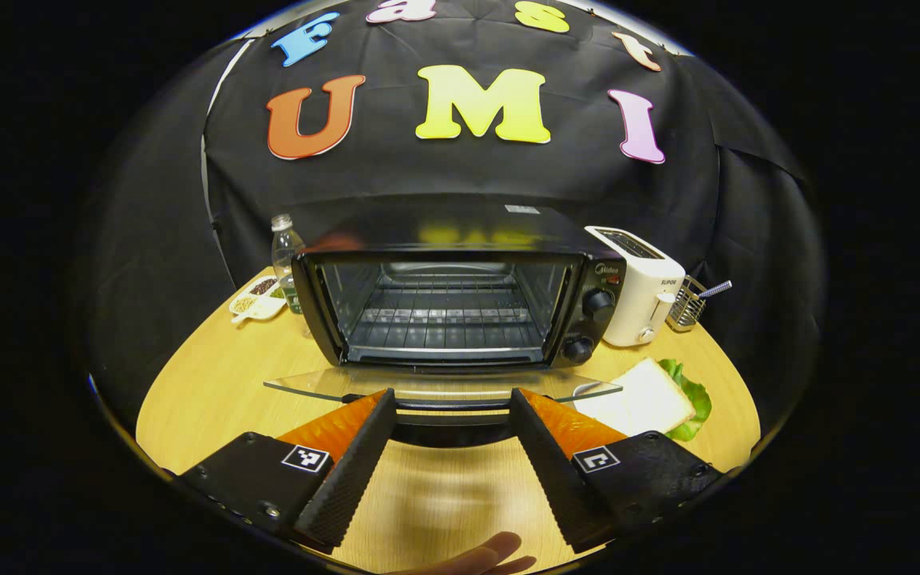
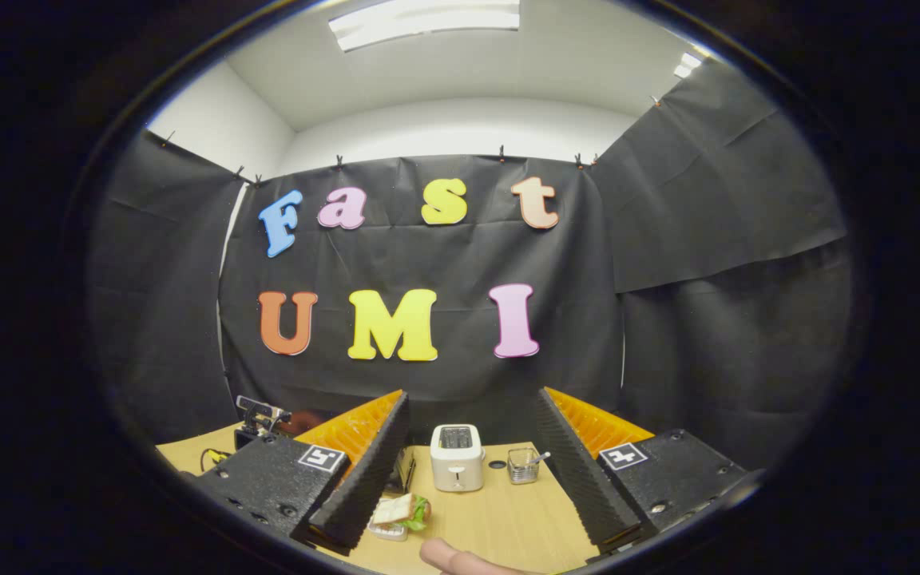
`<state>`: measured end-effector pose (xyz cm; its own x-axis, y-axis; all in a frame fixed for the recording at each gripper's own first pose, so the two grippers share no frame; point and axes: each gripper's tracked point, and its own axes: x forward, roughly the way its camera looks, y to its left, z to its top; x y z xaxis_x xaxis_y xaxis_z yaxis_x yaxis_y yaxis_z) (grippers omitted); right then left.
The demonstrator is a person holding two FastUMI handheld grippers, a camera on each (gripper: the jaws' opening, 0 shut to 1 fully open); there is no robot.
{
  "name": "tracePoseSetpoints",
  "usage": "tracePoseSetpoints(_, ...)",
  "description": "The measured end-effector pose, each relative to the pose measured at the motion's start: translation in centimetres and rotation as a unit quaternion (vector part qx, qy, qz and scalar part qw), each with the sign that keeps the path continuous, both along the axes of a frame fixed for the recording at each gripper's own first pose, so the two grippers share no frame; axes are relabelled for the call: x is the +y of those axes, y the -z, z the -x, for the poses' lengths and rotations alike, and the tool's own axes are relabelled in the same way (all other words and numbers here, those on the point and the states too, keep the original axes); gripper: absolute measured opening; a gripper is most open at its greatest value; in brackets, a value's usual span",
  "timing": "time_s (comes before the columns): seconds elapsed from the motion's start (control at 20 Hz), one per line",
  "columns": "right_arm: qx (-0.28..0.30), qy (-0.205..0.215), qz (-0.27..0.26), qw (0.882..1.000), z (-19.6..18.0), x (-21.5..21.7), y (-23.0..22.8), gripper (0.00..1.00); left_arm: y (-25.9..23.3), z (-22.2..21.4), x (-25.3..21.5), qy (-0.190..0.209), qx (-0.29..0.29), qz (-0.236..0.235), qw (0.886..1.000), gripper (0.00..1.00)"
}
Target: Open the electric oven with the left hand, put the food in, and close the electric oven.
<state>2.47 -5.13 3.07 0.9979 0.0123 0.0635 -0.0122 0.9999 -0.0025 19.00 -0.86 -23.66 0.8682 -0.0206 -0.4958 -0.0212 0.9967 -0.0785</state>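
The black electric oven [image 1: 460,295] stands in the middle of the wooden table with its glass door [image 1: 444,385] folded down flat and the wire rack inside bare. My left gripper [image 1: 452,397] is open just in front of the door, and the door's dark handle [image 1: 448,417] lies between its two fingers without being pressed. The food, a sandwich of white bread and lettuce [image 1: 645,399], lies on the table to the right of the oven. My right gripper [image 2: 472,395] is open, held high above the table, and the sandwich [image 2: 400,509] lies below its left finger.
A white toaster [image 1: 642,283] and a wire basket [image 1: 688,303] stand right of the oven. To its left are a plastic bottle [image 1: 284,251] and a white dish [image 1: 256,303] of small foods. A person's fingertip [image 1: 476,557] shows at the bottom edge.
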Motion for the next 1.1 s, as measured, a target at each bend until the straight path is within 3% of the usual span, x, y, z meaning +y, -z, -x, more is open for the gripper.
tracePoseSetpoints(0.05,0.000,0.003,0.000,1.000,0.1,-0.2,0.0,1.00,0.7,0.5,-0.2,-0.001,0.005,0.004,1.000,0.95)
tracePoseSetpoints(0.1,-0.001,0.005,0.001,1.000,0.1,-0.4,0.1,1.00,1.4,0.9,-0.2,0.000,0.008,0.003,1.000,0.95)
tracePoseSetpoints(0.15,0.000,0.007,0.003,1.000,0.1,-0.4,0.2,1.00,2.1,1.3,-0.2,0.001,0.012,0.000,1.000,0.87)
tracePoseSetpoints(0.2,0.001,0.006,0.004,1.000,0.0,-0.3,0.4,0.90,2.9,1.7,-0.2,0.001,0.017,-0.001,1.000,0.95)
tracePoseSetpoints(0.35,0.007,-0.002,0.007,1.000,-0.1,0.3,0.9,0.90,4.9,2.7,-0.5,0.002,0.033,0.011,0.999,0.97)
tracePoseSetpoints(0.4,0.009,-0.003,0.010,1.000,-0.3,0.5,1.2,1.00,4.9,2.9,-0.5,0.002,0.028,0.007,1.000,0.98)
tracePoseSetpoints(0.45,0.011,-0.003,0.013,1.000,-0.4,0.6,1.4,0.90,4.9,2.9,-0.4,0.002,0.025,0.003,1.000,0.97)
tracePoseSetpoints(0.5,0.014,-0.005,0.015,1.000,-0.6,0.8,1.6,0.90,5.0,2.9,-0.3,0.002,0.022,0.002,1.000,0.98)
tracePoseSetpoints(0.55,0.015,-0.006,0.015,1.000,-0.7,0.9,1.8,1.00,5.1,3.0,-0.3,0.002,0.025,0.004,1.000,0.98)
tracePoseSetpoints(0.6,0.018,-0.006,0.015,1.000,-0.8,0.9,2.1,0.90,5.3,3.0,-0.4,0.004,0.025,0.003,1.000,0.98)
tracePoseSetpoints(0.65,0.021,-0.006,0.015,1.000,-1.0,0.8,2.3,1.00,5.5,3.0,-0.4,0.005,0.028,0.001,1.000,0.98)
tracePoseSetpoints(0.75,0.027,-0.005,0.013,1.000,-1.3,0.6,2.9,1.00,6.8,3.1,-0.5,0.006,0.048,-0.004,0.999,0.96)
tracePoseSetpoints(0.8,0.030,-0.003,0.012,0.999,-1.6,0.4,3.2,0.90,7.5,3.3,-0.7,0.007,0.056,-0.005,0.998,0.84)
tracePoseSetpoints(0.85,0.033,-0.002,0.011,0.999,-1.9,0.3,3.4,0.90,8.2,3.3,-0.8,0.007,0.065,-0.003,0.998,0.95)
tracePoseSetpoints(1.0,0.047,0.002,0.011,0.999,-2.8,-0.1,4.6,0.90,10.1,3.4,-0.8,0.006,0.084,0.000,0.996,0.95)
tracePoseSetpoints(1.05,0.052,0.004,0.012,0.999,-3.1,-0.2,5.0,1.00,10.2,3.3,-0.8,0.006,0.083,0.000,0.997,0.95)
tracePoseSetpoints(1.1,0.057,0.005,0.012,0.998,-3.4,-0.3,5.3,0.90,10.0,3.3,-0.8,0.007,0.078,-0.001,0.997,0.95)
